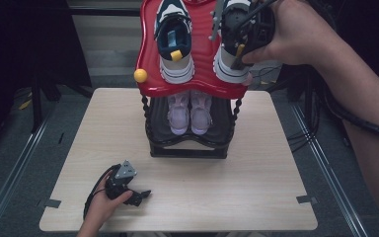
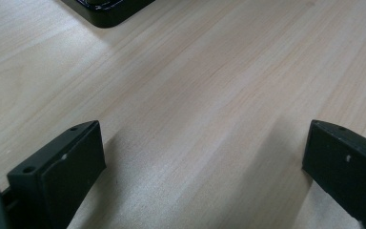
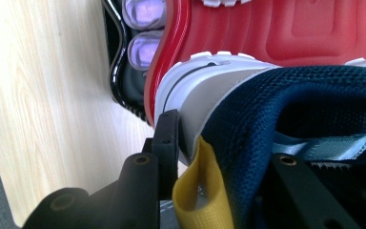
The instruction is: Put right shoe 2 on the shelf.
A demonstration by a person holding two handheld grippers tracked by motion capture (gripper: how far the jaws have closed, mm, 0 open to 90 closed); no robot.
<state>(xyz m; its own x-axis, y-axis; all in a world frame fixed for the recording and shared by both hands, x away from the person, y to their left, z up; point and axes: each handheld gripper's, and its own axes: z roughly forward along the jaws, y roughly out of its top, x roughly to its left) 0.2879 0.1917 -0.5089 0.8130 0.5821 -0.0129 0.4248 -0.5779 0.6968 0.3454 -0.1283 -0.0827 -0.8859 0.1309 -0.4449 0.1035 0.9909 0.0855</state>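
Grip first: we see the right gripper [image 1: 240, 42] clamped on the heel of the right-hand navy-and-white sneaker [image 1: 231, 66], which sits on the red top tray [image 1: 150, 59] of the shoe rack. Its own view adds the yellow heel tab [image 3: 201, 191] between the jaws. The left gripper [image 1: 131, 190] rests spread wide on the wooden table [image 1: 256, 163], holding nothing. We read no writing.
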